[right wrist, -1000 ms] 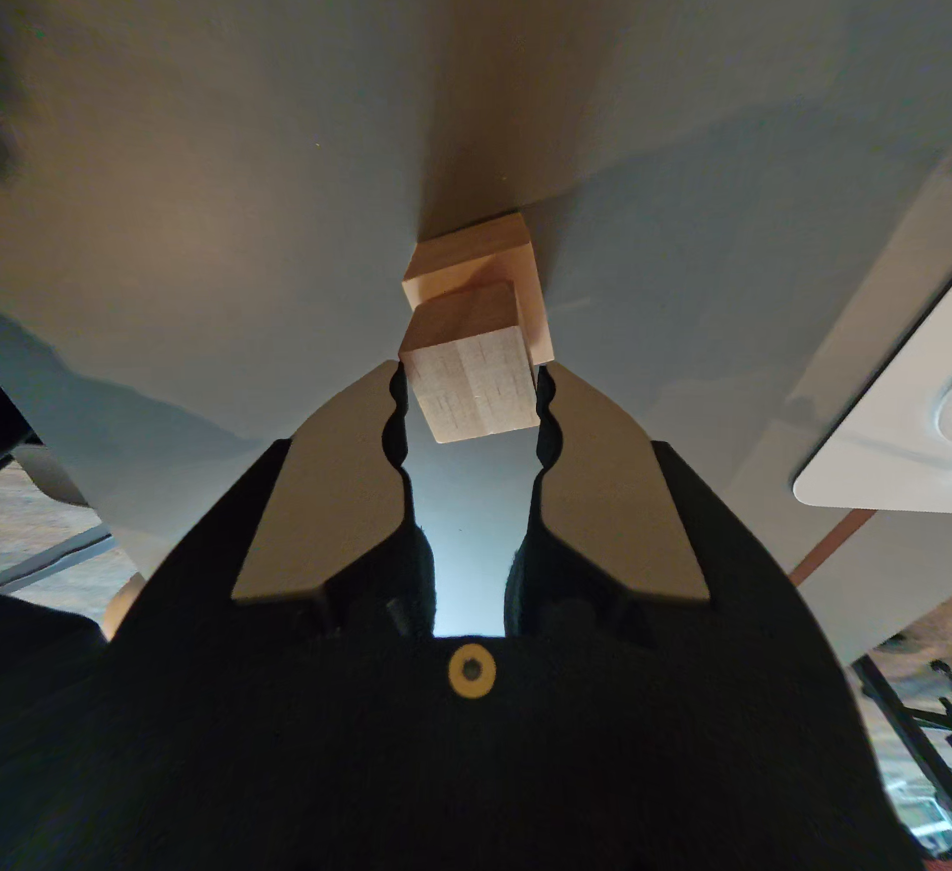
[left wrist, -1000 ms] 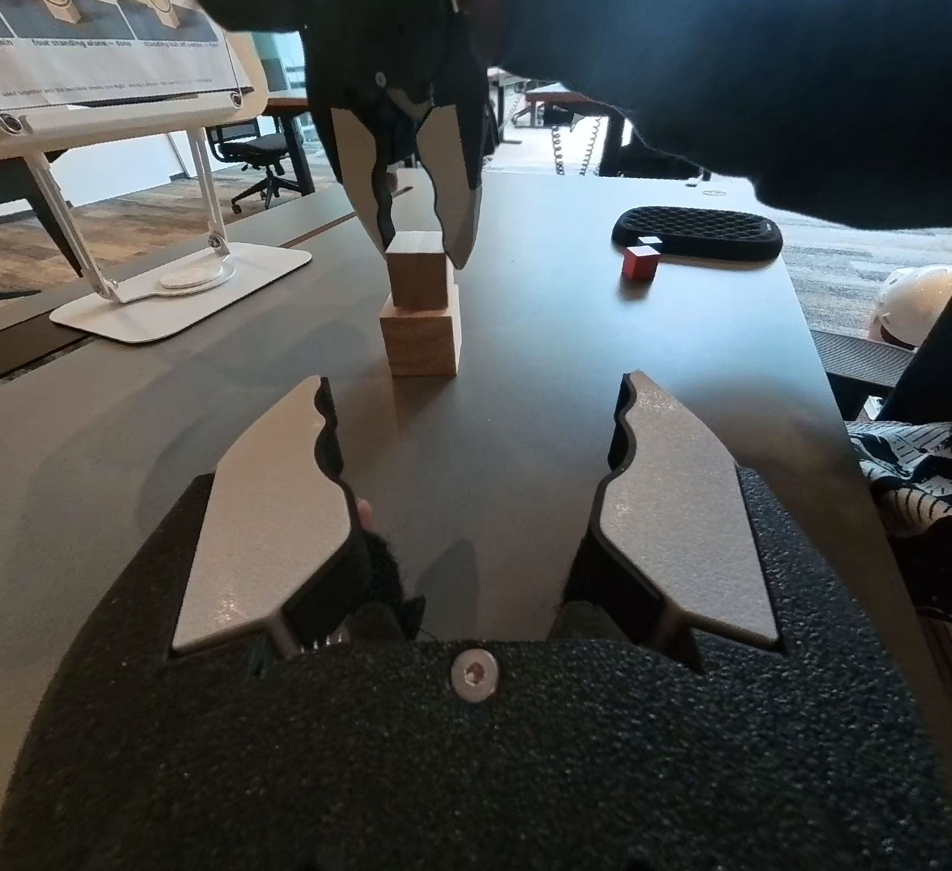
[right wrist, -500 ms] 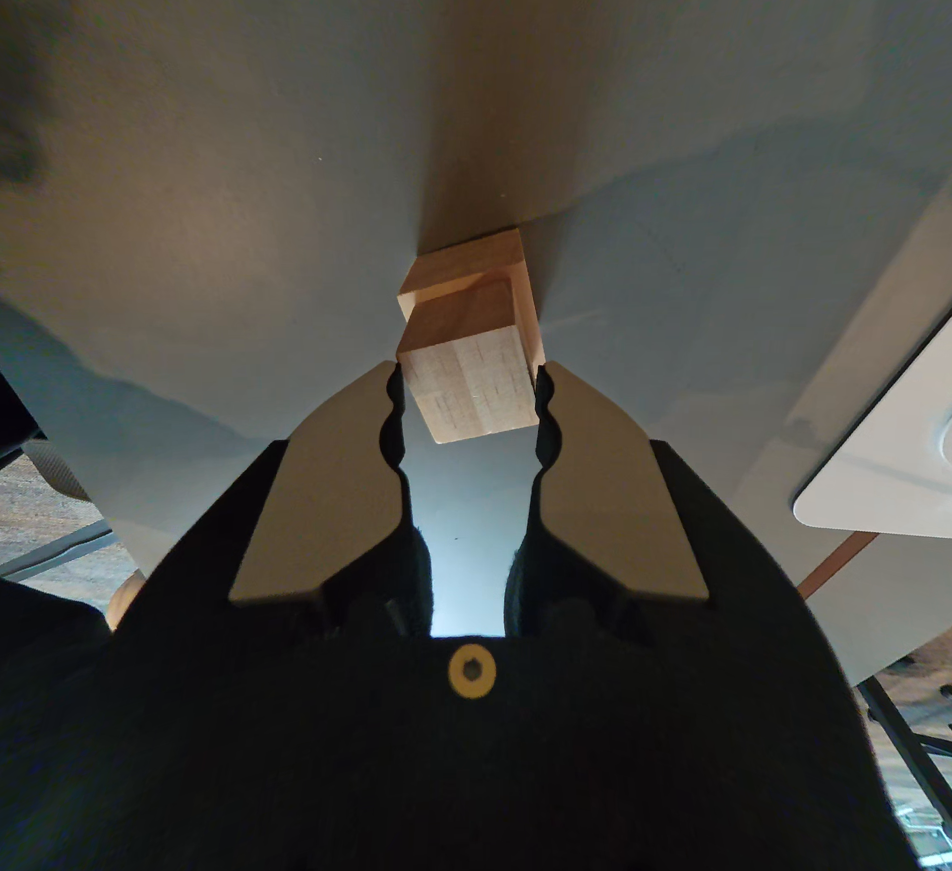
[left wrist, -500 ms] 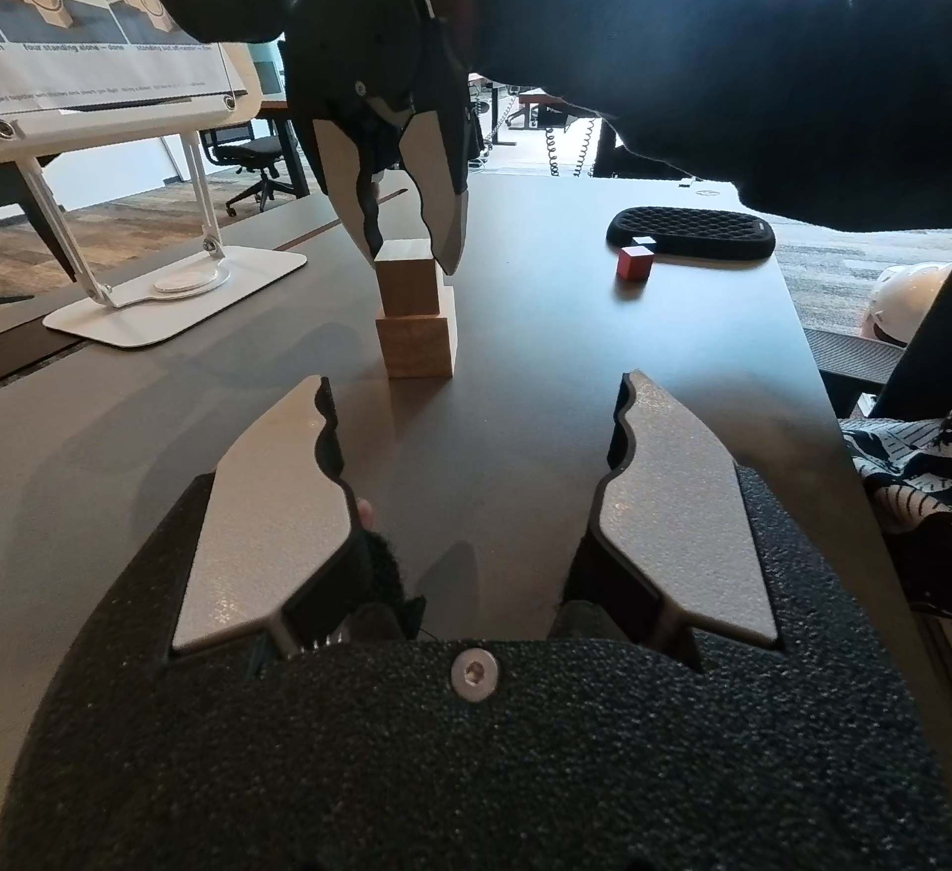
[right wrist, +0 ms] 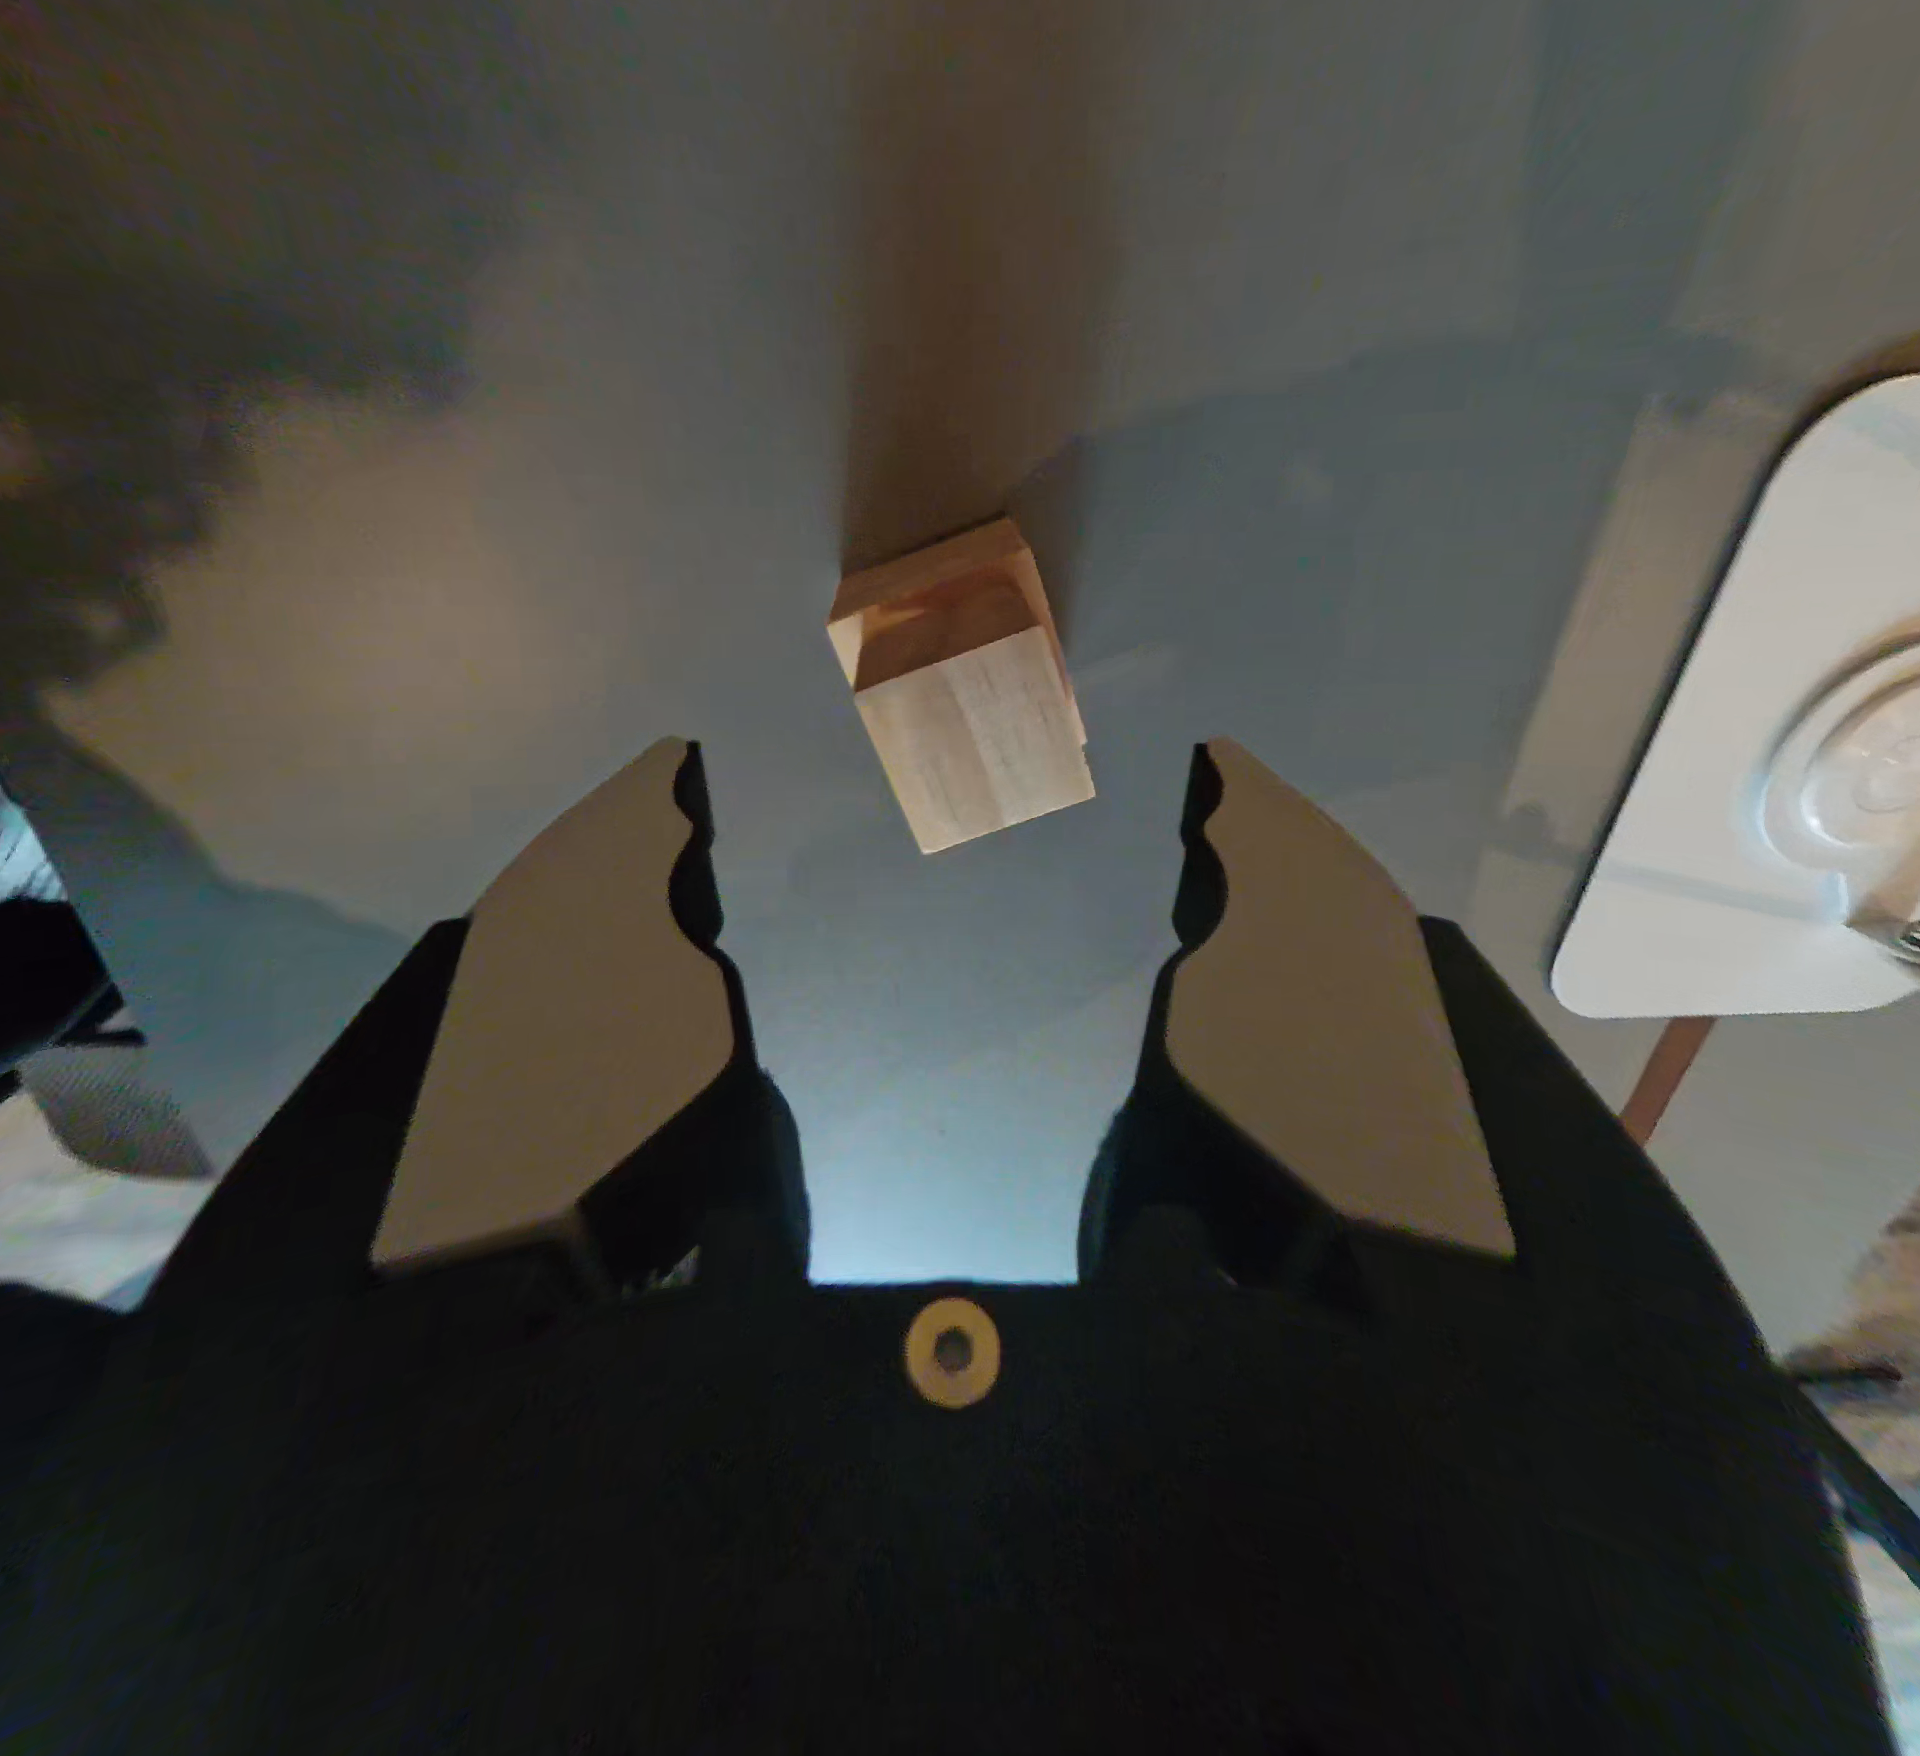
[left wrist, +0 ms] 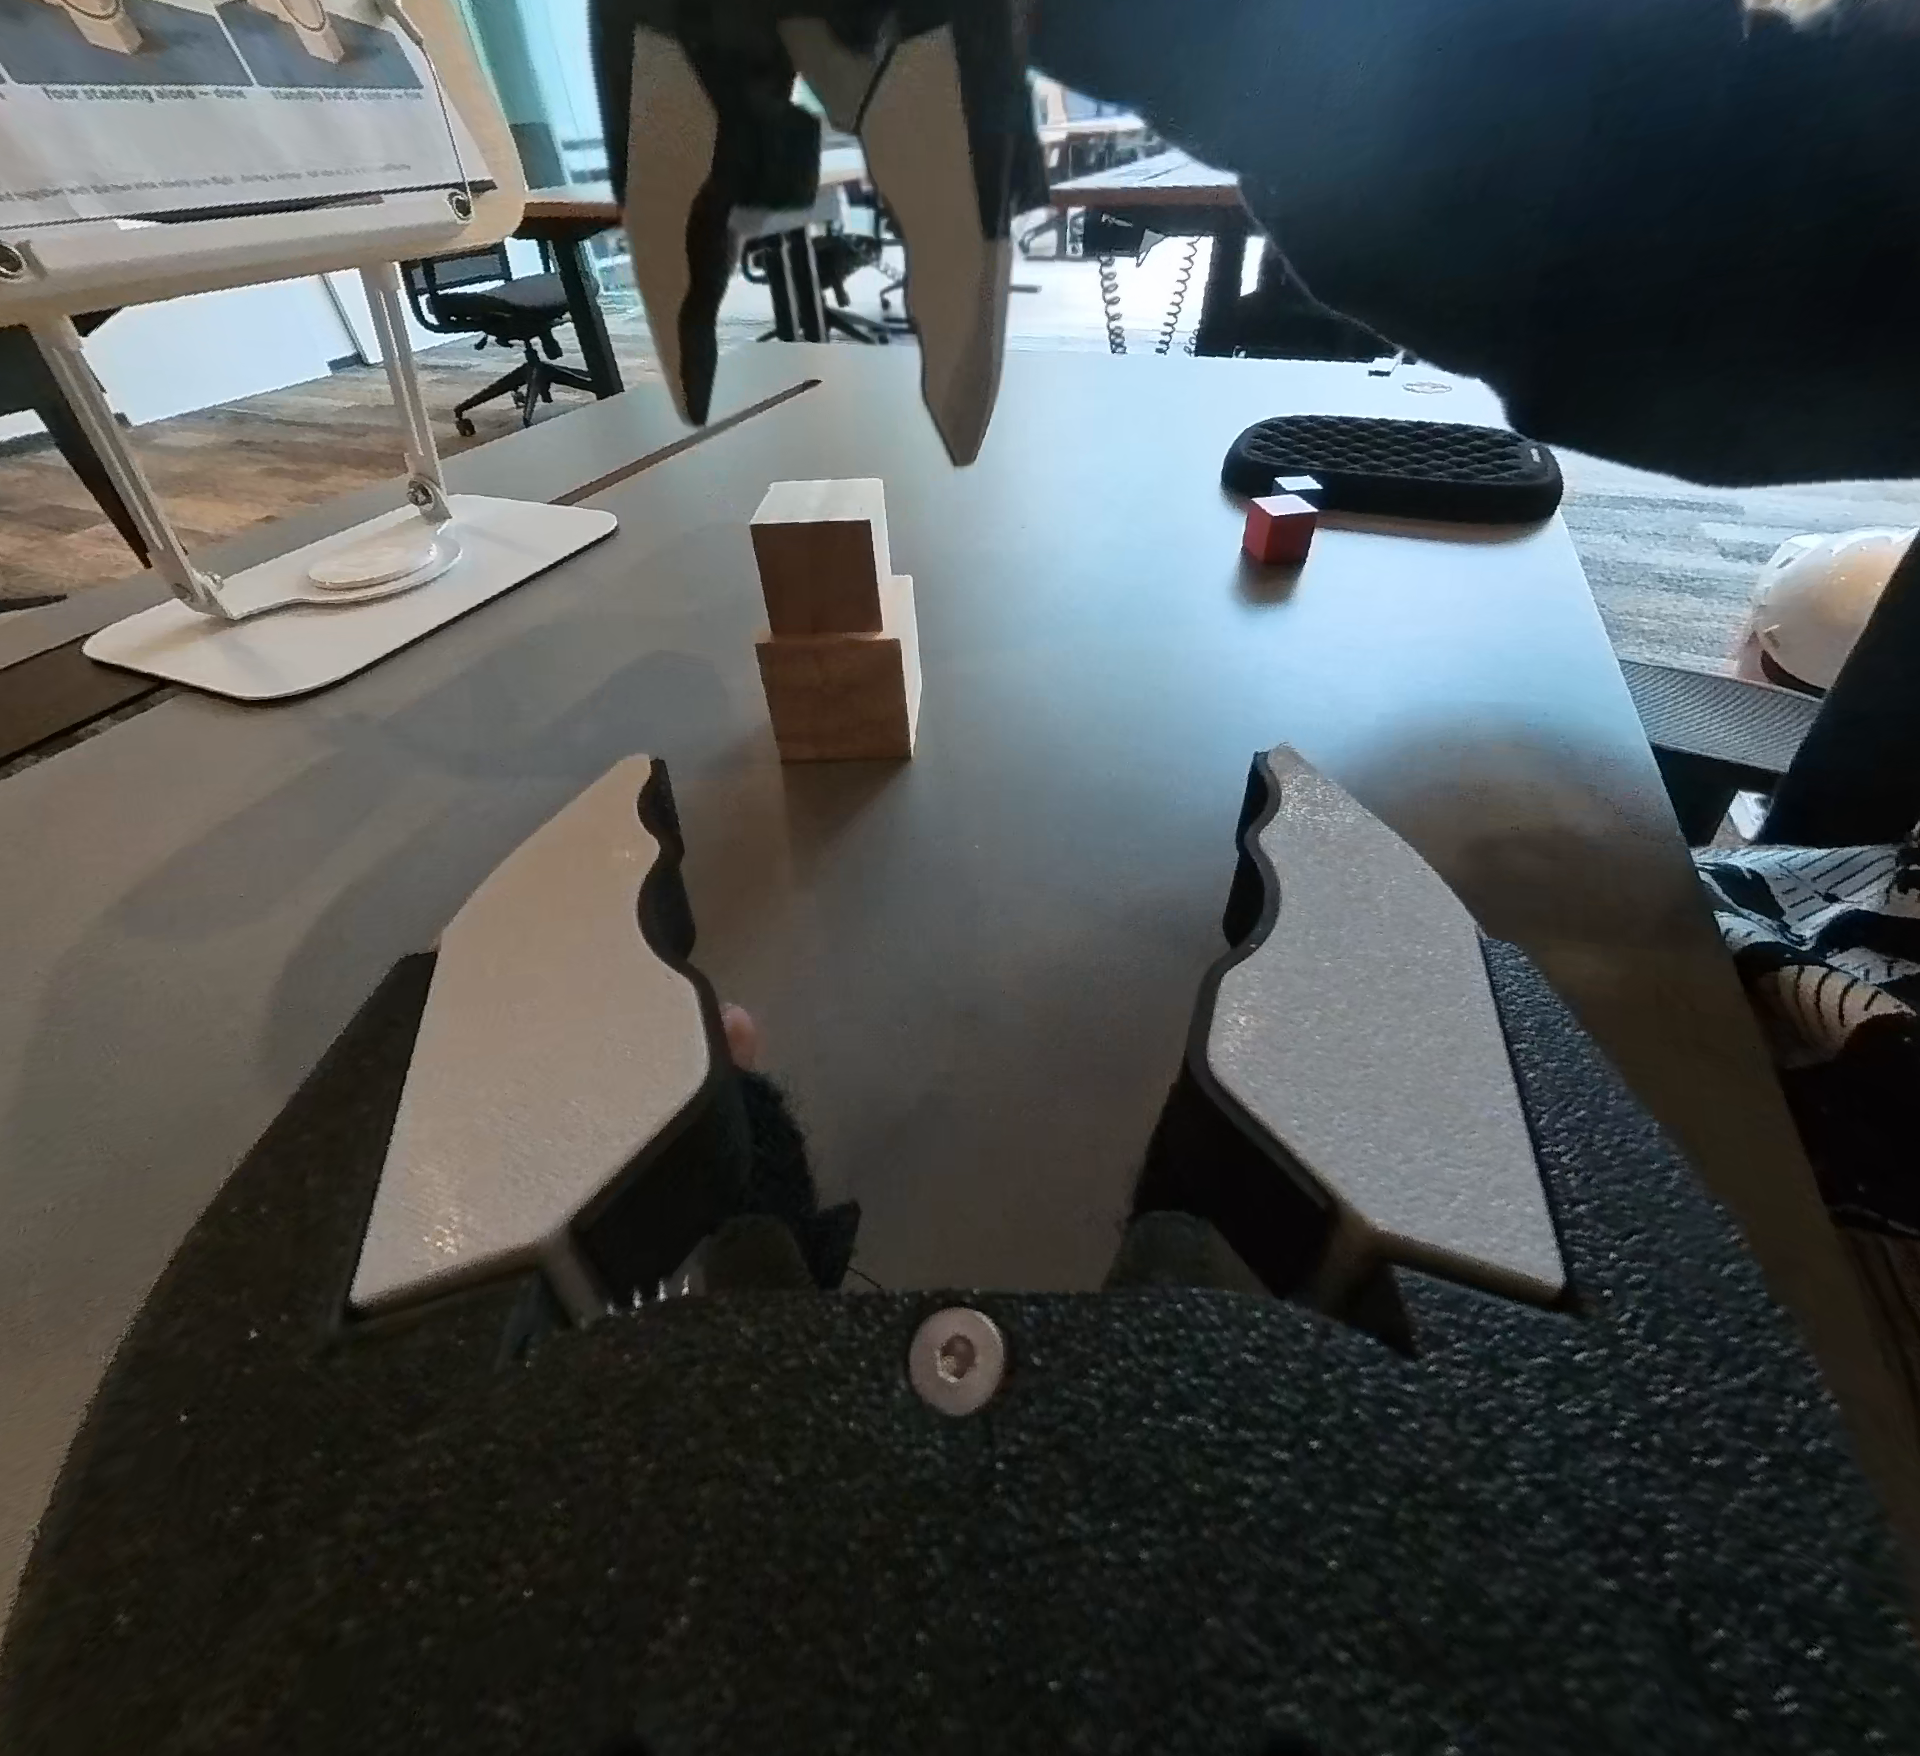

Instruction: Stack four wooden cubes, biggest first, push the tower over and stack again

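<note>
Two stacked wooden cubes (left wrist: 836, 626) stand beneath the spread right gripper (left wrist: 826, 433).

A smaller block (left wrist: 821, 563) is stacked on a larger block (left wrist: 842, 698) near the middle of the desk (left wrist: 1091, 823). A stand (left wrist: 343, 584) is set to their left, a small cube (left wrist: 1278, 527) to their right, with a pad (left wrist: 1392, 470) just behind it
</note>
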`<state>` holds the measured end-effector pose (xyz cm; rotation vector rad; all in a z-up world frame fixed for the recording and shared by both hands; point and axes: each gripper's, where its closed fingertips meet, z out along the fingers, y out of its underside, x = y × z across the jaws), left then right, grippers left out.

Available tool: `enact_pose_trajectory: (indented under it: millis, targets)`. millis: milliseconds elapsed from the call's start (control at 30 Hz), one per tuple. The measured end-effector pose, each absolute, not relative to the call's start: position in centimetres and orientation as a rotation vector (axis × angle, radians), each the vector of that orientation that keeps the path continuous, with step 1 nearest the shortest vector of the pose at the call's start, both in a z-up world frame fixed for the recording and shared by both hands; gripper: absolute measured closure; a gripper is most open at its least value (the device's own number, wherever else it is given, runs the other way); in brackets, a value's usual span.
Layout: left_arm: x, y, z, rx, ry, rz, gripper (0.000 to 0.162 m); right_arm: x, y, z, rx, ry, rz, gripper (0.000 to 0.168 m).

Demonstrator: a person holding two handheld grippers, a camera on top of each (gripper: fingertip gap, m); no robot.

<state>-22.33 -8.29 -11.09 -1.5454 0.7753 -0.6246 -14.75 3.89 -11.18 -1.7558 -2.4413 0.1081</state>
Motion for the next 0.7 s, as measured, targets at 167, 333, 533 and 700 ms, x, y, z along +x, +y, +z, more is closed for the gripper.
enact_pose_trajectory:
  millis: [167,333,533,700]
  targets:
    - [-22.4,-8.2,-11.1,-1.546,0.766,-0.628,0.061,-13.5,2.8,-7.5,-1.721,-2.191,0.205,0.081]
    - [-22.4,-8.3,-11.0,-1.543,0.768,-0.629,0.061,-7.9,1.4,-5.4,-1.775,-1.994,0.222,0.086]
    - [-22.2,-8.4,-11.2,-1.547,0.785,-0.620,0.062,0.5,-0.4,-8.1,-1.951,-1.910,0.153,0.089]
    - [-22.3,-8.3,-11.2,-1.549,0.782,-0.618,0.063,6.6,-1.8,-12.9,-2.129,-1.897,0.116,0.092]
